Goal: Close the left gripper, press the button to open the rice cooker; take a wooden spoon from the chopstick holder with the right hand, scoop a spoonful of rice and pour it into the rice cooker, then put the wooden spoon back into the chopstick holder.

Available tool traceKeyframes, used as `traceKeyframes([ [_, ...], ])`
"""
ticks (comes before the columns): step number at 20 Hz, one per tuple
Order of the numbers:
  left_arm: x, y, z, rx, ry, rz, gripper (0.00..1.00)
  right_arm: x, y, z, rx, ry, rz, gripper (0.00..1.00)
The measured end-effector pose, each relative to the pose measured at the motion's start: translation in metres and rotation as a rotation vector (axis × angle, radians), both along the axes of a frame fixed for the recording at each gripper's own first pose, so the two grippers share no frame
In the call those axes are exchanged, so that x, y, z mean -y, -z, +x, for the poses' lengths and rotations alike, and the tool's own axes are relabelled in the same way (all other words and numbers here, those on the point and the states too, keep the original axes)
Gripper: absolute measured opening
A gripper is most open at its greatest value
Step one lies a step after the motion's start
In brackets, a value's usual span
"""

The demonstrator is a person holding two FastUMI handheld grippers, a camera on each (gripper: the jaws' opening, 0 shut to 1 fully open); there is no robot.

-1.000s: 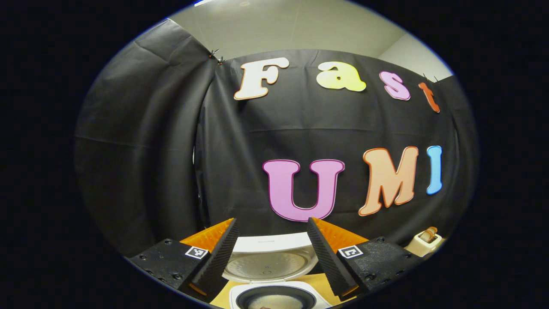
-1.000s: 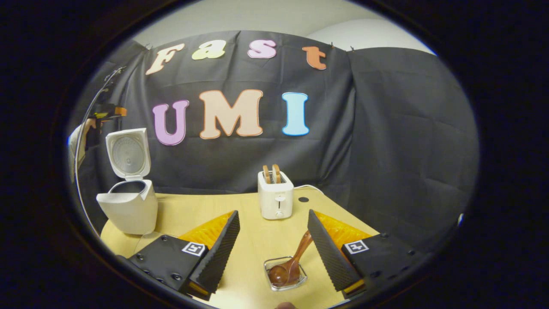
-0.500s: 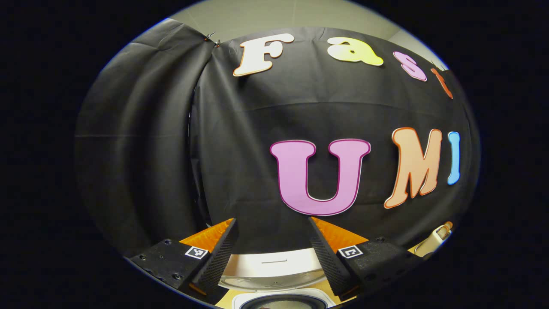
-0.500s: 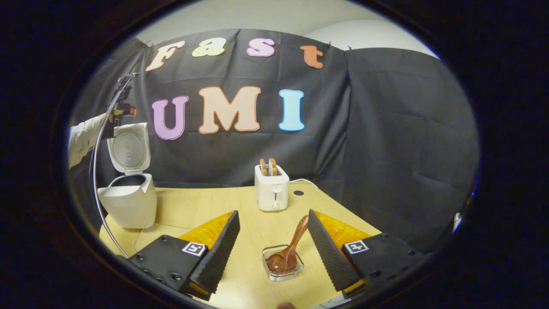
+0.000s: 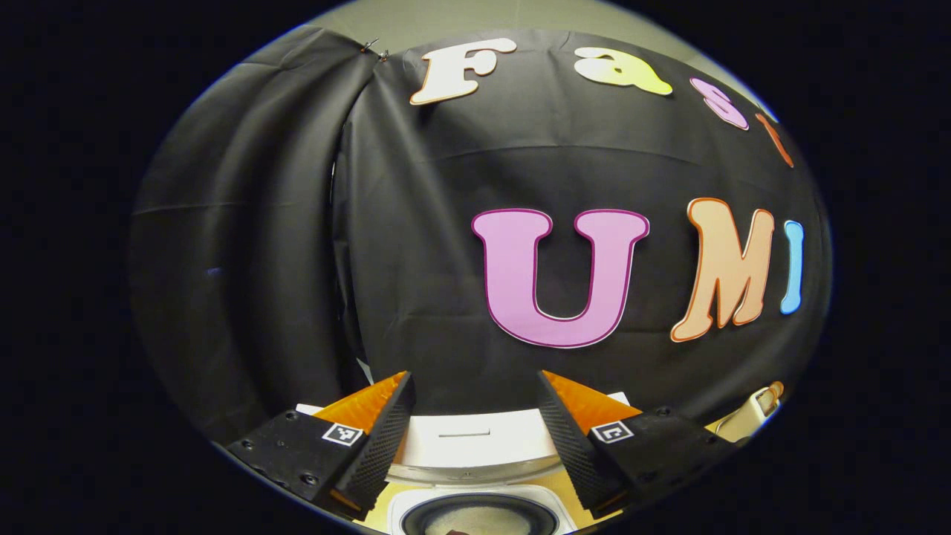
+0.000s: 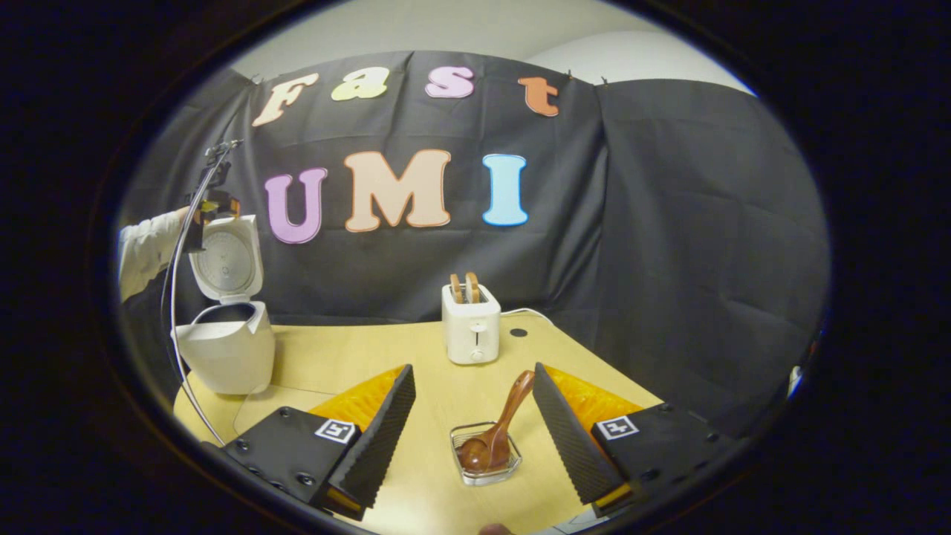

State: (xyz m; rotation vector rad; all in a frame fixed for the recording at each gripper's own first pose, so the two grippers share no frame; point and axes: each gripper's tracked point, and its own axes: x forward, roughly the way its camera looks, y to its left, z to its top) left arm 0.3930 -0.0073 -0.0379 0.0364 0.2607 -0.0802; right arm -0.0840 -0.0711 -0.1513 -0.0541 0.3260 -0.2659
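In the left gripper view, the left gripper [image 5: 475, 435] hangs above the cooker [image 5: 475, 513], its fingers spread wide with nothing between them. The lid [image 5: 475, 446] stands raised just past the fingertips at 12 o'clock, and the pot's dark mouth sits at 6 o'clock, so the button step looks done and the gripper is likely held there out of the way of the opening. A toaster [image 5: 754, 409] peeks in at 4 o'clock. In the right gripper view, the right gripper [image 6: 475, 431] is likewise wide open and empty, aimed down at the table [image 6: 349, 357]. The spoon [image 6: 499, 427] stands bowl-down in a small clear holder [image 6: 484, 453], handle leaning toward 1 o'clock, which leaves the handle free to be pinched. The holder lies between the two fingers; the handle tip is close beside the right-hand finger, though I cannot tell if they touch. The toaster is past it at 12 o'clock. The open cooker stands well apart at 10 o'clock, with a sleeve [image 6: 145, 249] and the left gripper at its lid.
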Motion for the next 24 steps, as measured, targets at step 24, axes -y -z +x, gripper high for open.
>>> traceKeyframes([
  [24,0.008,0.091,-0.181,-0.092,0.013,-0.029,0.96,0.004,-0.022,0.036,0.057,-0.139,0.096,1.0],
])
